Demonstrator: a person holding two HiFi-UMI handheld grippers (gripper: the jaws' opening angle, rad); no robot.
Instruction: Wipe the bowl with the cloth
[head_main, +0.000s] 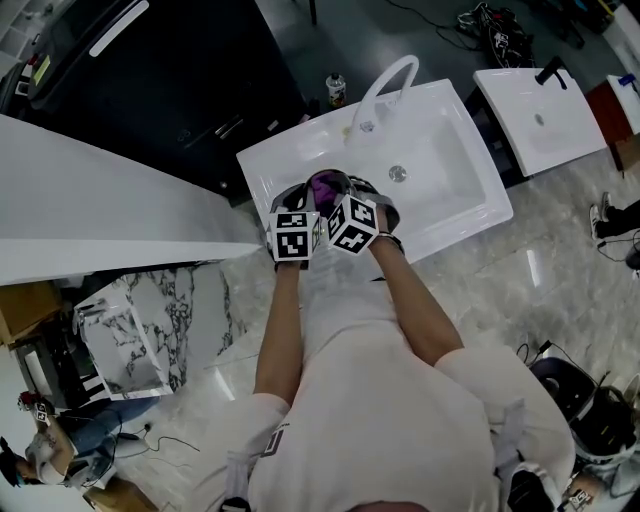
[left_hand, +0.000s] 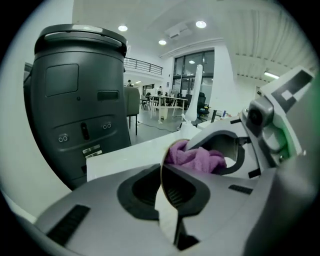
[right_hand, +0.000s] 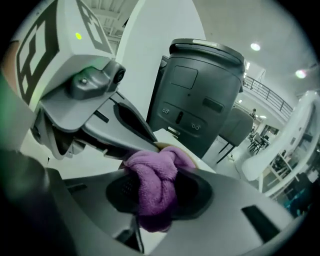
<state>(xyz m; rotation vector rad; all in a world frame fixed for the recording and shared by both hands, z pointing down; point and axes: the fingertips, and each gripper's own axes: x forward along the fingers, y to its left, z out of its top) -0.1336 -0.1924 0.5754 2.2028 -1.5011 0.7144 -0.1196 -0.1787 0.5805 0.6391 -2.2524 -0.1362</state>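
Pinching bowl (left_hand: 167, 219) by rim w/ L claw (left_hand: 162, 189); R claw (right_hand: 154, 192) clamped on purple cloth (right_hand: 152, 172).

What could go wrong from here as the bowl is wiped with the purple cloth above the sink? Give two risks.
1. The left gripper pinches the bowl only by its thin rim, so the cloth's push could twist it loose and drop it onto the sink.
2. The right gripper holds the cloth as a bunched wad near the rim, so its hard jaw tips might scrape the bowl.
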